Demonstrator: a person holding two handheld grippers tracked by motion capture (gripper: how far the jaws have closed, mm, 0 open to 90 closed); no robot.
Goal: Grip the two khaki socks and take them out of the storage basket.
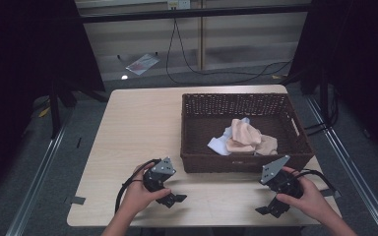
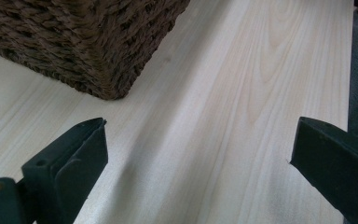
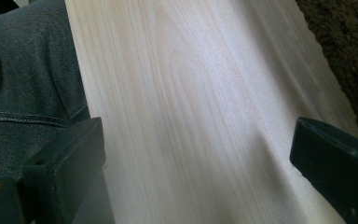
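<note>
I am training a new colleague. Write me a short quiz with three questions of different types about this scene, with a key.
1. True or false: the left gripper holds a cloth.
2. Where do the crumpled cloths lie? A) on the bare table B) inside the wicker basket C) on the floor
3. Fill in: the jaws of the right gripper stand ____.

Key: 1. false, its jaws are apart and nothing sits between them. 2. B. 3. open.
</note>
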